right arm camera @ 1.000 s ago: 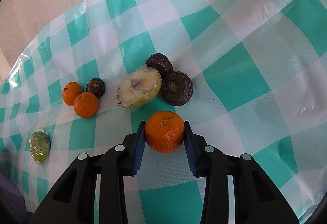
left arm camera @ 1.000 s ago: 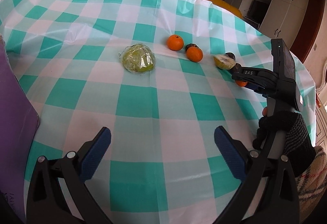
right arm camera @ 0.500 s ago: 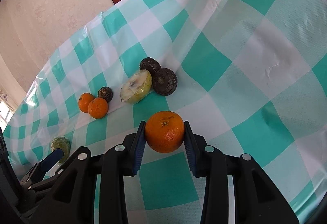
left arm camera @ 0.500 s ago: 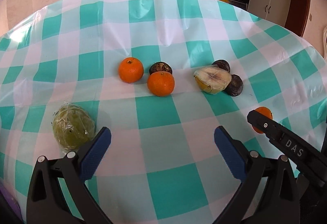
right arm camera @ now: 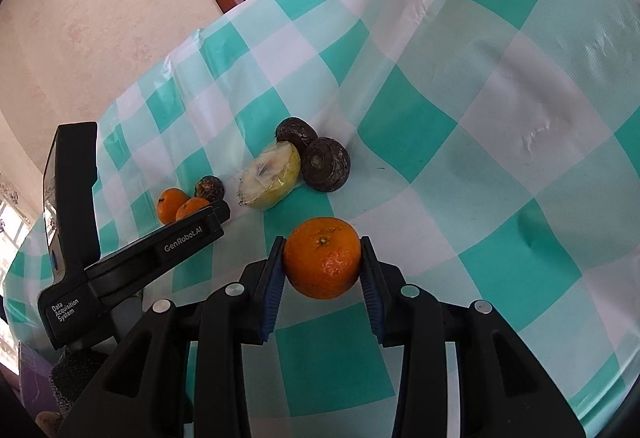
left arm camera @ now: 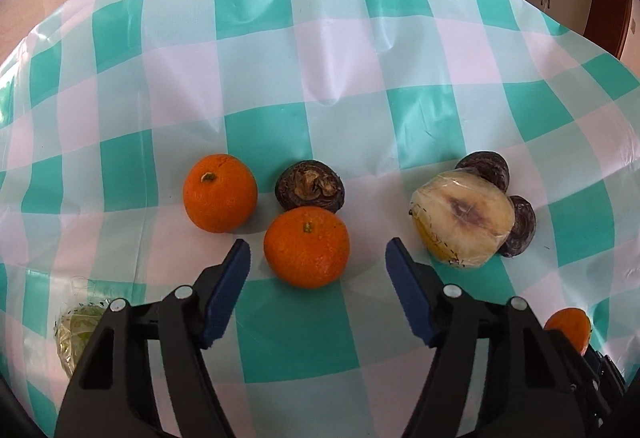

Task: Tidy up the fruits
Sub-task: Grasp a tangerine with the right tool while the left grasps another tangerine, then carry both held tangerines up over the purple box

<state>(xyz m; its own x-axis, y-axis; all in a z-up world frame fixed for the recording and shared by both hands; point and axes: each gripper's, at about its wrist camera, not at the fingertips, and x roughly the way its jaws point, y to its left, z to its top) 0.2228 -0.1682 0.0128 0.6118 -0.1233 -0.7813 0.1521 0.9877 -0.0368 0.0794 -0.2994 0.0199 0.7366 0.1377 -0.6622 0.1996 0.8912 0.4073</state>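
Right wrist view: right tongs (right arm camera: 322, 258) clamp a tangerine (right arm camera: 322, 257); left tongs (left arm camera: 318, 258) gape wide around another orange (left arm camera: 307, 246).

Bright, soft daylight – faint shadows under the fruit, mild sheen on the tablecloth (left arm camera: 328, 50), heavy fisheye warping at black-vignetted edges.

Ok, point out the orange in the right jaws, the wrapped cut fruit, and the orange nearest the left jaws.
held orange (right arm camera: 322, 258): right wrist view, middle of peel.
wrapped cut fruit (left arm camera: 464, 214): left wrist view, cut face.
nearest orange (left arm camera: 306, 247): left wrist view, middle of peel.
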